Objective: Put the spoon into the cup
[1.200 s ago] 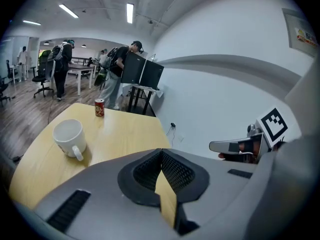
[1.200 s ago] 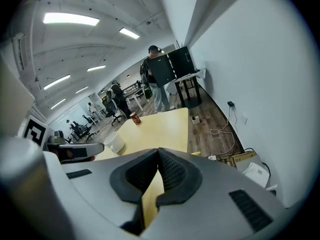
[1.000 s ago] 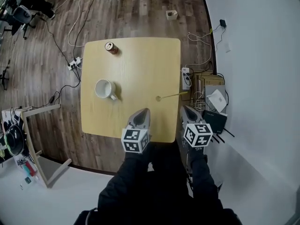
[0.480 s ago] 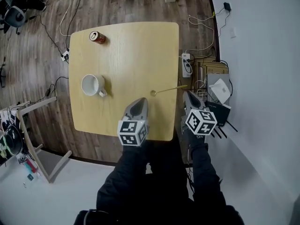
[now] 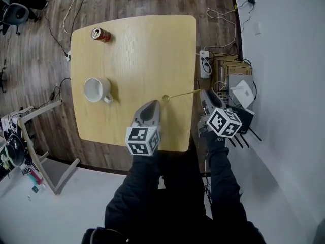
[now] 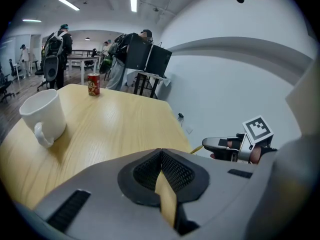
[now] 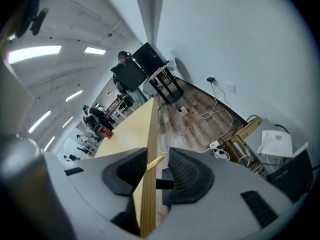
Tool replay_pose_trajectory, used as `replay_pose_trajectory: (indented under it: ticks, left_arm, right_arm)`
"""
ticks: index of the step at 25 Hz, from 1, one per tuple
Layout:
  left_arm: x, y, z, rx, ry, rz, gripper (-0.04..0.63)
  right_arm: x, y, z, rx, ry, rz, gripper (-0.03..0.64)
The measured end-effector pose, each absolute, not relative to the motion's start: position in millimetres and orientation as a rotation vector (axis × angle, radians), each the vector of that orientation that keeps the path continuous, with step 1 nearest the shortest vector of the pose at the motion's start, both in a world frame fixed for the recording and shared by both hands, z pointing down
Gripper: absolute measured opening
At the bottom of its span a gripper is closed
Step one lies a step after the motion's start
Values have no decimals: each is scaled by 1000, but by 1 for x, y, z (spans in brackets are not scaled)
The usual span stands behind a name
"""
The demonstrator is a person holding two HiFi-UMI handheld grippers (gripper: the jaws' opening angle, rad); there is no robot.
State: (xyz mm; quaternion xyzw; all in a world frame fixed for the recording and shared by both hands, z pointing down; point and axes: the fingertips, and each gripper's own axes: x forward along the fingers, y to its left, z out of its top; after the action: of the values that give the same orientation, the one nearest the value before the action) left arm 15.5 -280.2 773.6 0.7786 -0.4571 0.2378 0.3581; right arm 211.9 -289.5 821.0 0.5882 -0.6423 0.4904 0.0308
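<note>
on the pale wooden table (image 5: 142, 50), the thin gold spoon (image 5: 177, 96) lies near the right edge, bowl inward, its handle reaching out past the rim. the white cup (image 5: 95, 89) stands upright well to the left of it, and a red can (image 5: 100, 34) stands at the far left corner. the right gripper (image 5: 205, 94) hangs just off the table's right edge. its jaws are opening, with the tip of the spoon handle between them and neither pad pressing on it. the left gripper (image 5: 151, 107) hovers over the table's near part, jaws together on nothing.
</note>
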Motion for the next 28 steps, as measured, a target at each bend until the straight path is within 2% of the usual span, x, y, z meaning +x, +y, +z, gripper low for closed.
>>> replay_pose_trajectory:
  ticks: [3,10,14,19,28]
  left_arm:
    - [12,-279,777,1998,-1182,617,34]
    - [10,-281,780,1980,-1187,618,34]
    - [8,-281,784,1971,-1191,618,34]
    - [4,-283,780,1966,-1201,604,34]
    - [-4,-293,744,1988,-1248,545,34]
  right_arm:
    - [210,-292,829,1814,-1992,1633,163]
    - [205,-295,841,1762,-2016,1845,155]
    - [204,-301,838,1775,-2056,1963,65]
    - [203,-305,825,1777,-2127,2130,34]
    - [191,-312,769,1694,-2280,1959,21]
